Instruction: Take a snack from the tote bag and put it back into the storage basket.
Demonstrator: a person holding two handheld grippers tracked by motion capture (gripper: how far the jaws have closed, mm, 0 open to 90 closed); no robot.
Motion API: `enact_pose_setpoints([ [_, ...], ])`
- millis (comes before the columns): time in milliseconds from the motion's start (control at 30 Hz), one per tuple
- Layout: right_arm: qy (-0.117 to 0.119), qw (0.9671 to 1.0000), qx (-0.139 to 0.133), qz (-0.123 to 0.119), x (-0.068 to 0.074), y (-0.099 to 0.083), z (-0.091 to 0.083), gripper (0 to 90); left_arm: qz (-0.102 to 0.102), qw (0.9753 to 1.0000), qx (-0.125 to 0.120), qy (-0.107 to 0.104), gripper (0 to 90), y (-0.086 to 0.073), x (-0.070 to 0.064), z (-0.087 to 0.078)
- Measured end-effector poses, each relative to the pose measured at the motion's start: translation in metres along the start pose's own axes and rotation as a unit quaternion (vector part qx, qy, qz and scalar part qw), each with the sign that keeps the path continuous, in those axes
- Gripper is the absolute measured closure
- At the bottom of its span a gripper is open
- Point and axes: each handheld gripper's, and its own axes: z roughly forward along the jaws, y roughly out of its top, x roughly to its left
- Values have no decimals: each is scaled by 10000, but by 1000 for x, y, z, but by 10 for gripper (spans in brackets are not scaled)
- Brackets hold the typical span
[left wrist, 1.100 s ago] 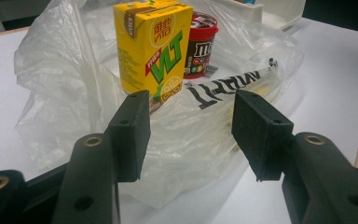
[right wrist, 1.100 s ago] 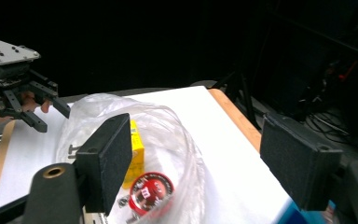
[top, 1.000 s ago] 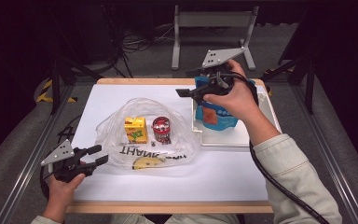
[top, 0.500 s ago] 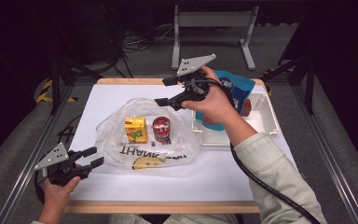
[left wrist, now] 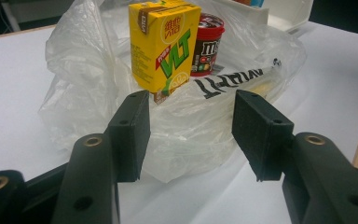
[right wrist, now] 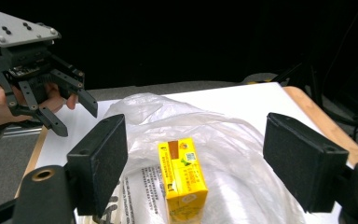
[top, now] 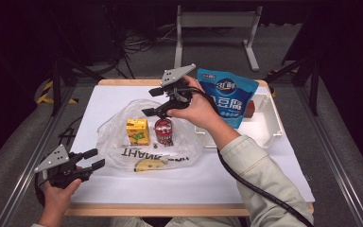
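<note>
- The left hand-held gripper [top: 89, 159] sits at the near left corner of the white worktop [top: 283, 165], held low, its jaws apart with nothing between them.
- In the left gripper view those jaws point at the near edge of the clear plastic bag [left wrist: 205, 126], close to it but not touching.
- The bag [top: 123, 142] lies flat on the middle of the worktop, with black lettering along its near side.
- A banana [top: 150, 164] lies at the near side of the bag, under the film.
- Behind it a yellow juice carton [top: 137, 131] stands upright on the bag, and a red snack cup [top: 163, 131] stands just beside it on the right.
- The right hand-held gripper [top: 152, 101] hangs above the far side of the bag, over the carton and cup, its jaws wide apart and empty.
- In the right gripper view the yellow carton [right wrist: 182, 184] stands between and below those open jaws, and the left gripper shows farther off at the upper left.
- Beyond the right hand, a blue pouch [top: 228, 97] leans upright in a white tray [top: 269, 127] at the far right of the worktop.
</note>
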Motion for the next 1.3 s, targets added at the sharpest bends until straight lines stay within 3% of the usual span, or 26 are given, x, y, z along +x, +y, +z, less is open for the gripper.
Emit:
enact_pose_setpoints([
  [467, 185, 9996, 202, 96, 0, -15, 38, 221, 3, 10000, -26, -33, 471, 1, 1, 1],
  [1300, 330, 9977, 439, 389, -2, -53, 72, 212, 55, 9999, -19, -111, 471, 3, 2, 6],
])
